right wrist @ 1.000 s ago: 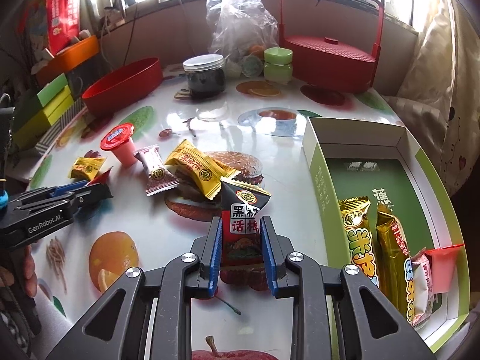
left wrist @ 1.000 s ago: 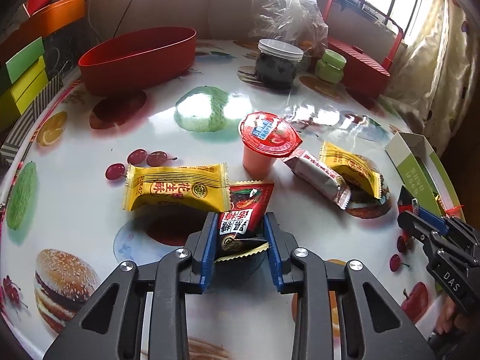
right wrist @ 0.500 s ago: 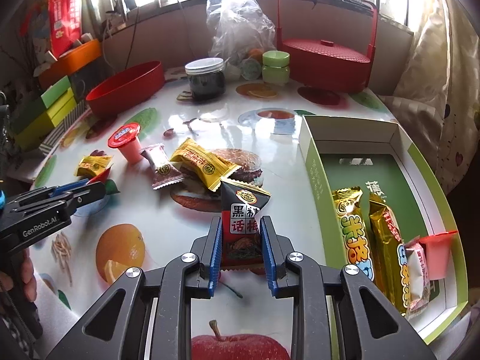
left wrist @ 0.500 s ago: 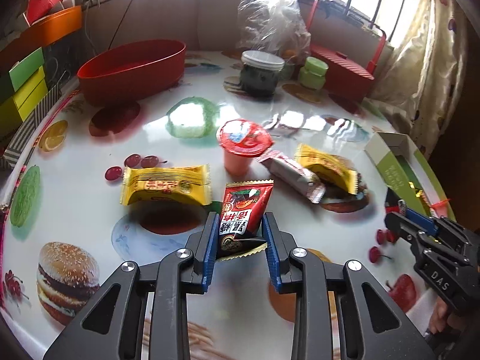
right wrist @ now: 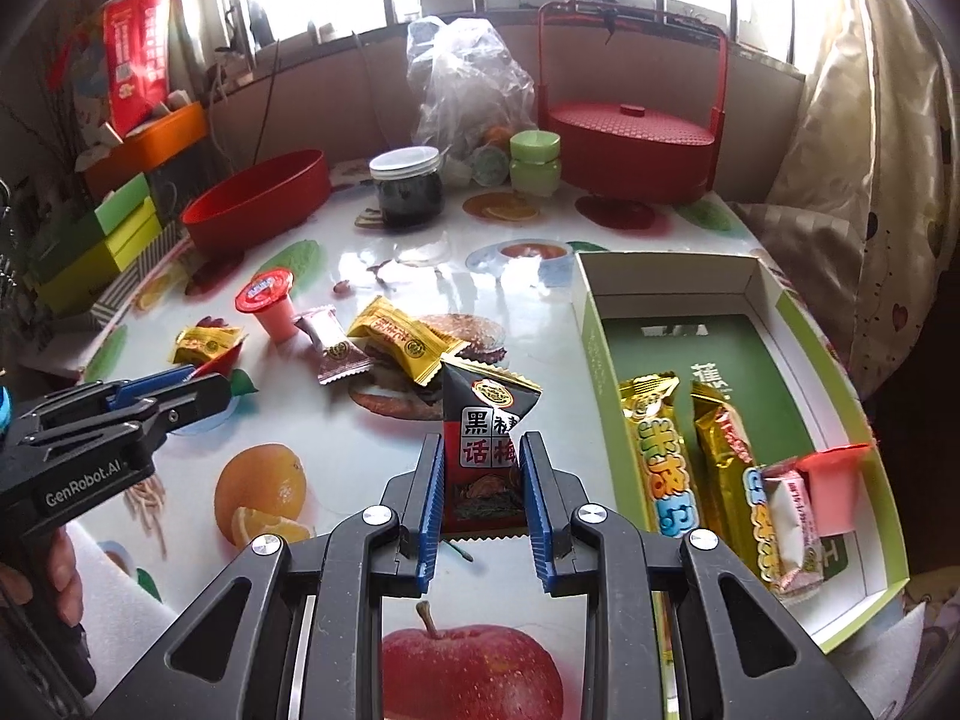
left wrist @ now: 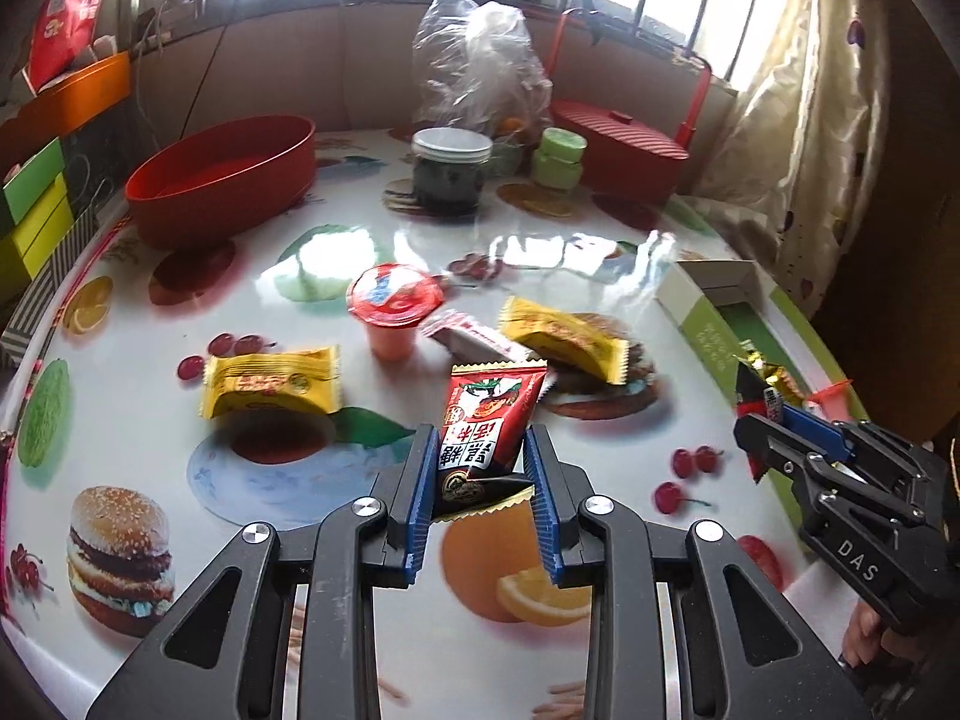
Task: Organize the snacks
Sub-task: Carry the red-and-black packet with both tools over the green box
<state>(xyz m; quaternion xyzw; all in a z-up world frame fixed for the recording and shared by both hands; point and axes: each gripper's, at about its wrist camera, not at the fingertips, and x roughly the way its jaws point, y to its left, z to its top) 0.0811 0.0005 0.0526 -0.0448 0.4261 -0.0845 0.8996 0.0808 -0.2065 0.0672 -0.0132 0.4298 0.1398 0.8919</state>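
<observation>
My left gripper (left wrist: 480,444) is shut on a red snack packet (left wrist: 486,420), held clear above the fruit-print table. My right gripper (right wrist: 483,450) is shut on a black plum-candy packet (right wrist: 489,420), also lifted off the table, just left of the green and white box (right wrist: 591,354). That box holds two gold bars (right wrist: 657,462), a pink-wrapped sweet (right wrist: 792,516) and a pink cup (right wrist: 834,486). On the table lie a yellow packet (left wrist: 273,381), a red-lidded jelly cup (left wrist: 393,315), a brown and white sweet (left wrist: 480,339) and another yellow packet (left wrist: 564,336).
At the back stand a red oval tub (left wrist: 225,177), a dark jar with a white lid (left wrist: 450,171), a green jar (left wrist: 561,156), a clear plastic bag (left wrist: 480,66) and a red handled basket (right wrist: 630,132). Green and orange boxes (right wrist: 90,240) line the left edge.
Both grippers have risen with their packets and drawn back from the table; the loose snacks look smaller and farther. Grips are unchanged.
</observation>
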